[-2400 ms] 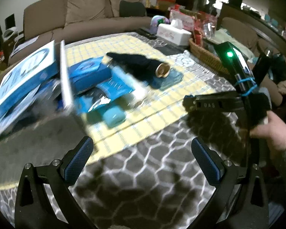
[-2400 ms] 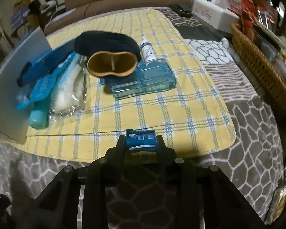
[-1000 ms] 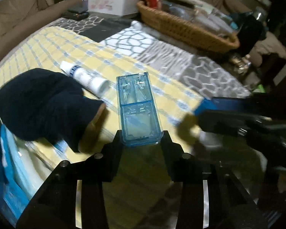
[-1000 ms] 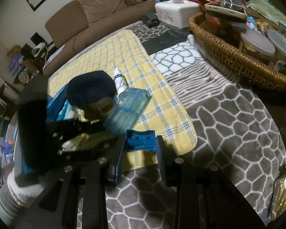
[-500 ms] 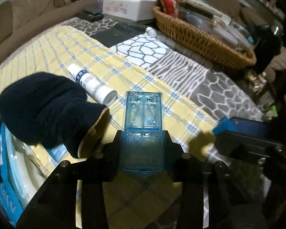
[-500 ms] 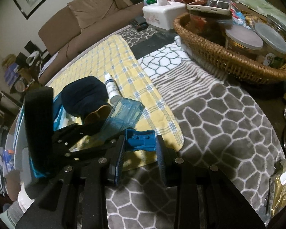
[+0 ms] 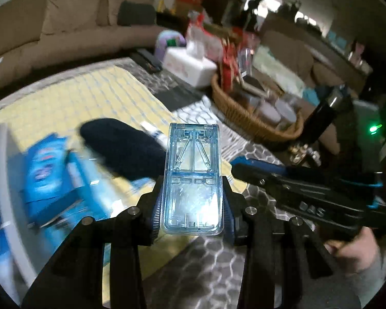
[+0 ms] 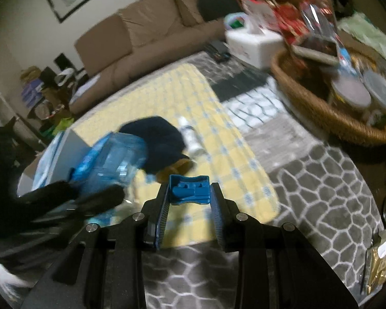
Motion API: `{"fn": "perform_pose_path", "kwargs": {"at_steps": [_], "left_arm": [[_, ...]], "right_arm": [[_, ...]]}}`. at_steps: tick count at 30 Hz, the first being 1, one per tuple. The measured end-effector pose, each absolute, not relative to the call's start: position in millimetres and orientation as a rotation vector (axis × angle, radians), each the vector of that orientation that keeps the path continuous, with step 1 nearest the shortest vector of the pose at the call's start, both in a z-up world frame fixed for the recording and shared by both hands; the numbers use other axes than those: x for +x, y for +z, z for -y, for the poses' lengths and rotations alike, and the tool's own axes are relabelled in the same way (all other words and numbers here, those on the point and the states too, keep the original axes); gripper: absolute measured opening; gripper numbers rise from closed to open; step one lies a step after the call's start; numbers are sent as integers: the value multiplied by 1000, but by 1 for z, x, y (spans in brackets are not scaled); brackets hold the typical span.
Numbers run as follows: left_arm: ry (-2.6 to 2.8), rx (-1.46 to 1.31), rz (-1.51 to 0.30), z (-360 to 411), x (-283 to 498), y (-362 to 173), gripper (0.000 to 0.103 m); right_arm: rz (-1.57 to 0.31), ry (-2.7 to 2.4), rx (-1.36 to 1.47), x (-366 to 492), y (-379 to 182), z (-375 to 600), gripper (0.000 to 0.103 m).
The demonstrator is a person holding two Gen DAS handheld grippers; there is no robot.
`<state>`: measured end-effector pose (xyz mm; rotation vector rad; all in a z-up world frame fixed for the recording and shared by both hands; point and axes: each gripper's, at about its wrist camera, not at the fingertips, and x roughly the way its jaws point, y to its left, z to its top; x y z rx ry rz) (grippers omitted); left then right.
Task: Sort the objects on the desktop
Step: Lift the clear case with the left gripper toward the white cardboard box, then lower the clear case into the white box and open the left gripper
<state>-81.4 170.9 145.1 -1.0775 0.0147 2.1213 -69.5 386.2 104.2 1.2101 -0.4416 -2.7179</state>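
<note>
My left gripper (image 7: 191, 206) is shut on a clear blue plastic box (image 7: 192, 177) and holds it lifted above the yellow checked cloth (image 7: 90, 95). The box also shows at the left of the right wrist view (image 8: 110, 159). My right gripper (image 8: 189, 200) is shut on a small blue plastic piece (image 8: 189, 189) above the cloth's near corner (image 8: 218, 139). A dark blue pouch (image 7: 121, 149) and a small white bottle (image 8: 190, 134) lie on the cloth. The right gripper shows at the right of the left wrist view (image 7: 244, 167).
A wicker basket (image 8: 321, 113) with jars stands at the right. A white tissue box (image 8: 252, 43) stands behind it. Blue packets (image 7: 49, 177) and a white box (image 7: 7, 206) lie at the left. A grey patterned tablecloth (image 8: 321, 193) covers the table, with a brown sofa (image 8: 141, 36) beyond.
My left gripper has lifted the clear blue box higher and swung its view left toward the room. My right gripper has kept the blue piece and tilted up slightly.
</note>
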Motion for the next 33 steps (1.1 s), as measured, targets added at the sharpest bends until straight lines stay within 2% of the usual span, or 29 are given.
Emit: {"fn": "perform_pose_path", "kwargs": {"at_steps": [8, 17, 26, 33], "left_arm": [[2261, -1038, 12, -41, -70, 193, 37], [2427, -1073, 116, 106, -70, 195, 37], [2437, -1112, 212, 166, -58, 162, 37], [2405, -1149, 175, 168, -46, 141, 37]], "right_arm": [[249, -2700, 1064, -63, 149, -301, 31], [154, -2569, 1034, -59, 162, -201, 31], [-6, -2421, 1052, -50, 148, -85, 31], [-72, -2410, 1105, -63, 128, -36, 32]]}}
